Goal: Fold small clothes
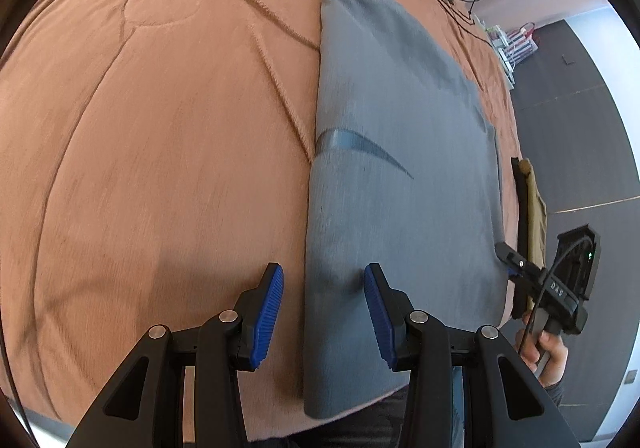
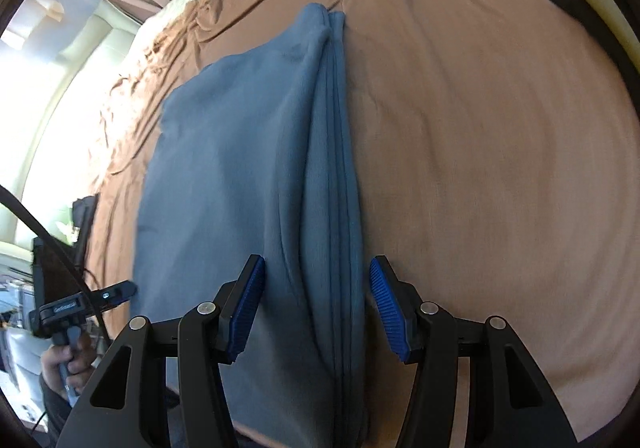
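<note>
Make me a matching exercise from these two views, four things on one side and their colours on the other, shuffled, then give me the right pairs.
Things:
1. folded garment
2. bed cover
3. finger pads
4. small folded cloth at the bed's edge

Colours:
A. bright blue
B. olive tan
C. grey-blue
D. rust brown

Pairs: 1-C, 2-D, 3-A, 4-B
</note>
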`<state>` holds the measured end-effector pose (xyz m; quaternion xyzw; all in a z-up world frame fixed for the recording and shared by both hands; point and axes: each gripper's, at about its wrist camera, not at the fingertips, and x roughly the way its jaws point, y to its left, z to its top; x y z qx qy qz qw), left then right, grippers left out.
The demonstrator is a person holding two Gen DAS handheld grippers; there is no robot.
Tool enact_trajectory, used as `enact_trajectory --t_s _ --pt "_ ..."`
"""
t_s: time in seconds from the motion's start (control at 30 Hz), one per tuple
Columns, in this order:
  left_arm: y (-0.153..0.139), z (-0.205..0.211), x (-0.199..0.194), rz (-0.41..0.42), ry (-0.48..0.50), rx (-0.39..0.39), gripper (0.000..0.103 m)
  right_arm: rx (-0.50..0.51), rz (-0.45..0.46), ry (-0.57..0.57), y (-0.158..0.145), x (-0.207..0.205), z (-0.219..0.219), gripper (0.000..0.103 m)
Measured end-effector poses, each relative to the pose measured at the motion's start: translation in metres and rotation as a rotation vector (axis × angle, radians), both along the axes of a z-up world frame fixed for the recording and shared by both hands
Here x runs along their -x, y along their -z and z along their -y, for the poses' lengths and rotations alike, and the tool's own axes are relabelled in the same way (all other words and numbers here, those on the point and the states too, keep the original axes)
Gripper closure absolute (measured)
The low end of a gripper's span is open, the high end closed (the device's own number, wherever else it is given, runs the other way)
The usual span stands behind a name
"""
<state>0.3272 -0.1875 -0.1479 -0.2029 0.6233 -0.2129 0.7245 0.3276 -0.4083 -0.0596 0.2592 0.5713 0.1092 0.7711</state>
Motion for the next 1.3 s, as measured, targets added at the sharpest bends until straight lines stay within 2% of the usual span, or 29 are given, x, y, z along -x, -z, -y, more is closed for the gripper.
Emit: enact_trajectory --t_s 0.13,0.33,0.53,0.7,0.77,0.8,0.87,0.97,1.3 --pt "0.000 -0.002 0.007 -0.009 -0.001 -0.008 0.059 -0.047 0.004 -0.014 0.001 0.017 0.004 0.051" --pt "0.004 -0.006 0.016 -0.039 -0.005 0.020 0.059 -0.105 -0.016 -0.033 0.009 0.033 0.017 0.051" --pt "0.009 -0.006 0.018 -0.052 -0.016 0.039 0.059 -0.096 -0.015 -0.030 0.013 0.033 0.023 0.051" --pt "0.009 -0.001 0.019 -0.059 -0.007 0.036 0.063 -0.072 0.008 -0.009 0.014 0.029 0.008 0.051" --pt "0.009 0.003 0.022 -0.068 0.019 0.054 0.079 -0.056 0.014 -0.001 0.015 0.029 -0.003 0.059" --pt "0.009 0.004 0.023 -0.071 0.027 0.053 0.082 -0.049 0.013 -0.003 0.014 0.030 -0.006 0.062" --pt "0.008 0.002 0.025 -0.063 0.023 0.066 0.093 -0.043 0.014 -0.011 0.012 0.031 -0.014 0.076" --pt "0.000 -0.006 0.027 -0.048 0.013 0.098 0.095 -0.052 0.021 -0.011 0.006 0.035 -0.021 0.087" --pt "-0.042 -0.027 0.031 0.057 0.059 0.080 0.095 -0.133 0.045 -0.005 -0.001 0.053 -0.031 0.090"
